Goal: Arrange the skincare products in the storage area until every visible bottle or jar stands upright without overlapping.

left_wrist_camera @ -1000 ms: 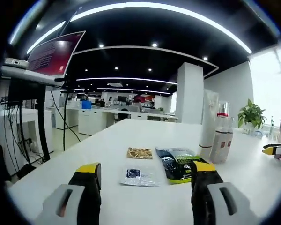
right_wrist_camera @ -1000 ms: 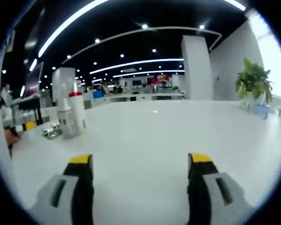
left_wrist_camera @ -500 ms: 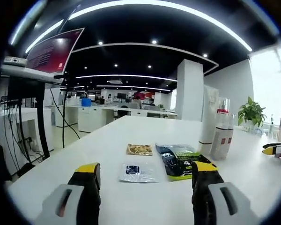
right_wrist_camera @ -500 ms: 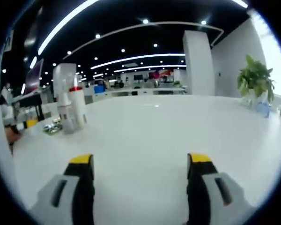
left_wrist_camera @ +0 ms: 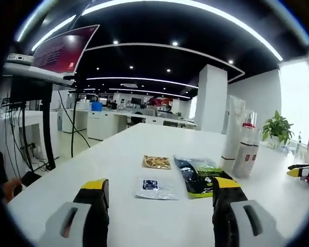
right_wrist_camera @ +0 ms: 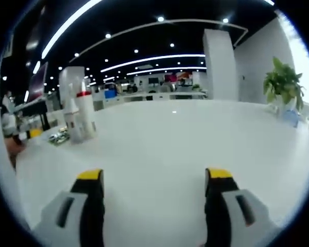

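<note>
Bottles (left_wrist_camera: 245,157) stand upright, touching, on the white surface (left_wrist_camera: 129,154) beside flat sachets (left_wrist_camera: 155,188). Both grippers (left_wrist_camera: 159,206) (right_wrist_camera: 154,200) hover, fingers spread and empty; a careless reach could topple them.

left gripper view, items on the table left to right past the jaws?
Clear sachet with blue label → brown snack packet → dark green pouch → tall white tube → white bottle with red band → right gripper tip.

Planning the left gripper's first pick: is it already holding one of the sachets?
No: the left gripper is open and empty, with the small sachet lying flat on the table beyond it.
</note>
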Tool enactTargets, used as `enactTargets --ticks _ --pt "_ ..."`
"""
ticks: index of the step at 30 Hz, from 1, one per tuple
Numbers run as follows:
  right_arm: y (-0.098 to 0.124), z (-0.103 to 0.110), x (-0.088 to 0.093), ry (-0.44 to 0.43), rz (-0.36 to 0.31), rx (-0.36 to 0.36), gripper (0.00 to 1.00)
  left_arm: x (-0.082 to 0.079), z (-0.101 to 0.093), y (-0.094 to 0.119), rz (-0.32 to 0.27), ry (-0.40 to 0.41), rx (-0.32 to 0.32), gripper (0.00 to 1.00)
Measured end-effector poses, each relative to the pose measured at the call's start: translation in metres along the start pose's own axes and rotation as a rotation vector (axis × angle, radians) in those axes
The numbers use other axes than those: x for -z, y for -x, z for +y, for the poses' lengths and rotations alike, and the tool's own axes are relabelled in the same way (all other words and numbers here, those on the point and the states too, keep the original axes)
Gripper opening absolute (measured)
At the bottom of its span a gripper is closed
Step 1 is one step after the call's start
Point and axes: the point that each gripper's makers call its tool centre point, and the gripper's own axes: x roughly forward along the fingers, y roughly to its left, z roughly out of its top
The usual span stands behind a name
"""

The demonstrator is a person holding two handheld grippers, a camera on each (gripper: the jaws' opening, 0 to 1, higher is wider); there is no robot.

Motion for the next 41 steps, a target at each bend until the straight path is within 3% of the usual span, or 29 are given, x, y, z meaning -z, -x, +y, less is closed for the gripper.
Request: enactTargets --ticks 20,41 --pt "-0.001 -0.001 0.006 0.006 0.05 -0.017 0.75 0.011 -0.007 -0.003 0.084 0.001 0.039 0.85" --pt "0.001 -0.008 -0.003 0.005 -0.052 0.026 0.66 0.013 -0.002 -0.002 0.059 -0.008 0.01 0.8"
